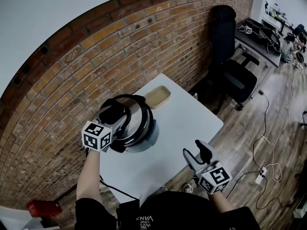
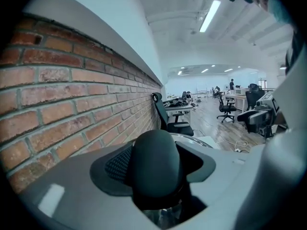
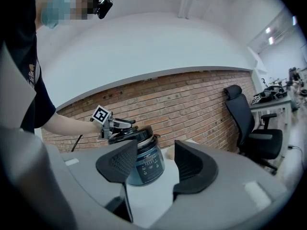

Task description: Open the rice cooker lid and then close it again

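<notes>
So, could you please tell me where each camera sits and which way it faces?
Head view: on the person's head, looking steeply down at the table and rice cooker; the person's arms, left claw and right claw show.
Left gripper view: on the left claw, facing along the brick wall; its jaws hold the lid handle.
Right gripper view: on the right claw, facing the cooker; its open jaws and the person's left arm show.
Shared: head and right gripper views both show cooker and left claw.

Rice cooker (image 1: 147,140): blue-grey body
Lid (image 1: 143,108): black
Table (image 1: 192,121): white
Wall (image 1: 120,51): red-brown bricks, pale joints
Tray (image 1: 158,96): beige
Marker cube (image 1: 97,137), lower left: black-and-white squares
Chair (image 1: 230,73): black
</notes>
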`<state>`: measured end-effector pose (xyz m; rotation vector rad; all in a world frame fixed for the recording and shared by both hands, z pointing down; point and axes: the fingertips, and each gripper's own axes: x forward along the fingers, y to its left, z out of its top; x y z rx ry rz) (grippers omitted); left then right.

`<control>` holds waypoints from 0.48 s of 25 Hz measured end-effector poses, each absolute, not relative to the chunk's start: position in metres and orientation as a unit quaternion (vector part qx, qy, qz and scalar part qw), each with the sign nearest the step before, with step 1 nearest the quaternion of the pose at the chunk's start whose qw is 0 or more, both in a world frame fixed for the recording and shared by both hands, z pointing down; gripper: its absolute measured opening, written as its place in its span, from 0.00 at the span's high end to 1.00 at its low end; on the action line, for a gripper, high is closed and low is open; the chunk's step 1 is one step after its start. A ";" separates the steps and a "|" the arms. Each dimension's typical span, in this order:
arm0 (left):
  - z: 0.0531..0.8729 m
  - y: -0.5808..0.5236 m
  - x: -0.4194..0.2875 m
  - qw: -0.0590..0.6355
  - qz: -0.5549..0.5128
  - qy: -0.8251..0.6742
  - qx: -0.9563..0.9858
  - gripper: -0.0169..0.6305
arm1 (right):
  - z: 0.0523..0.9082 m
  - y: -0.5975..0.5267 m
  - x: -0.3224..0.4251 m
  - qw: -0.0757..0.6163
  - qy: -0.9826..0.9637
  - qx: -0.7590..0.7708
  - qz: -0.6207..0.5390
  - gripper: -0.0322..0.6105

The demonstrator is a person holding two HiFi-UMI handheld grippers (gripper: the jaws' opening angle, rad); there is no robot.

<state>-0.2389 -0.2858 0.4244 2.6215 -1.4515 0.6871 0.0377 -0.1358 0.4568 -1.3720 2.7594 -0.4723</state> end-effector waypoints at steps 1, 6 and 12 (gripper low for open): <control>0.427 -0.287 -0.237 0.034 0.224 -0.468 0.854 0.55 | 0.458 -0.136 0.038 0.011 0.884 -0.442 -0.152 0.58; 0.438 -0.294 -0.229 0.030 0.239 -0.454 0.858 0.55 | 0.458 -0.136 0.044 0.009 0.878 -0.453 -0.153 0.58; 0.448 -0.296 -0.225 0.039 0.259 -0.434 0.862 0.54 | 0.458 -0.139 0.049 0.005 0.875 -0.459 -0.156 0.58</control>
